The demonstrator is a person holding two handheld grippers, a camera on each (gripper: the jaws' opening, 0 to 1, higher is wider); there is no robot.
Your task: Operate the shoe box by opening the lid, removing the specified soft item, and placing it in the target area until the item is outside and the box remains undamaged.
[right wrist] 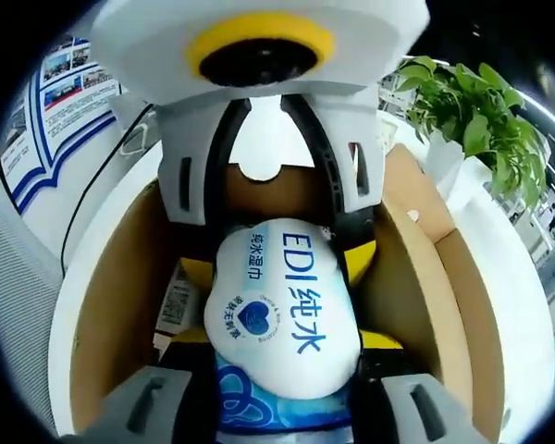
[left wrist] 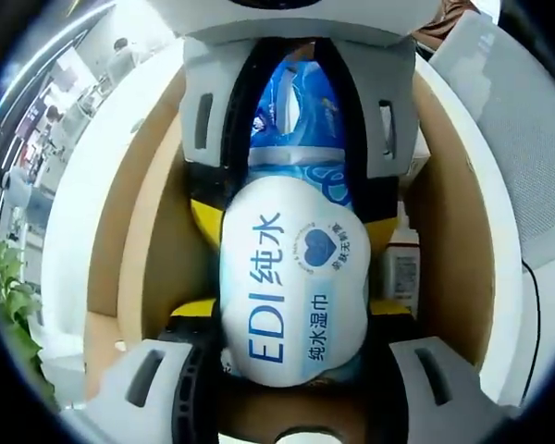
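Here, wipes pack [left wrist: 291,287]: held at both ends above open shoe box [left wrist: 153,194].
Left gripper [left wrist: 291,365]: jaws clamped on pack.
Right gripper [right wrist: 282,393]: likewise.

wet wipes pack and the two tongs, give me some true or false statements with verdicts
1. The wet wipes pack is held from both ends by the two tongs. True: the left tongs and the right tongs each close on it.
2. The pack is plain red with no print. False: it is white and blue, printed "EDI" with a blue heart.
3. The pack sits over an open cardboard shoe box. True: brown inner walls show on both sides of it.
4. A green leafy plant shows in the right gripper view. True.
5. The box lid is shut over the pack. False: the box is open and the pack is in plain sight.
6. The left tongs hang open, gripping nothing. False: they are shut on the pack.
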